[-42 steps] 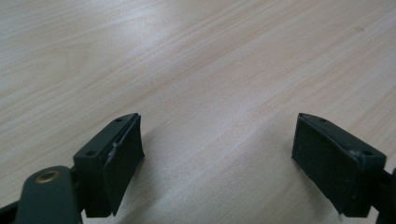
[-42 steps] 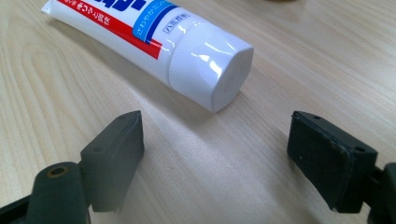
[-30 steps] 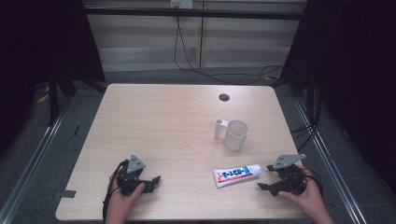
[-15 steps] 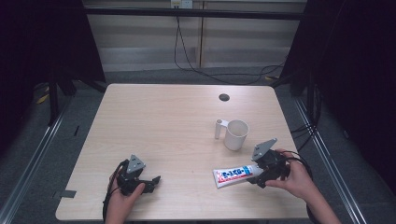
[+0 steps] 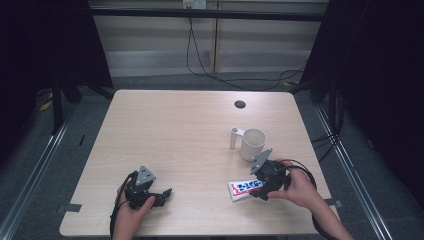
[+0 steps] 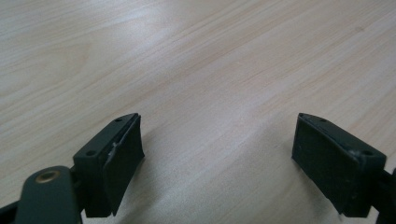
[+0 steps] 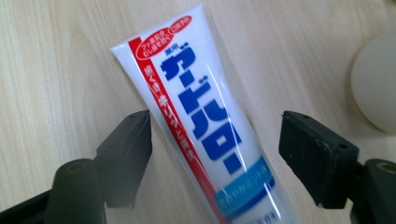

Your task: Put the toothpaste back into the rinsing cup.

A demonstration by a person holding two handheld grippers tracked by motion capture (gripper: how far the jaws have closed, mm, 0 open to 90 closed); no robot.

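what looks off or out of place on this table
Nothing stands out. The toothpaste tube lies flat and intact between the open right gripper; the mug stands upright with nothing spilled.

A white mug (image 5: pixel 252 144) stands upright on the light wood surface (image 5: pixel 165 130), right of centre, with its handle (image 5: pixel 235 137) pointing to about nine o'clock. At about twelve o'clock from the mug, near the far edge, a small dark round hole (image 5: pixel 240 104) is set in the surface. Past the far edge, black cables (image 5: pixel 200 55) hang down a pale wall and trail across the grey floor (image 5: pixel 30 165). In the right gripper view, the mug's pale rounded side (image 7: pixel 373 84) shows at about two o'clock.
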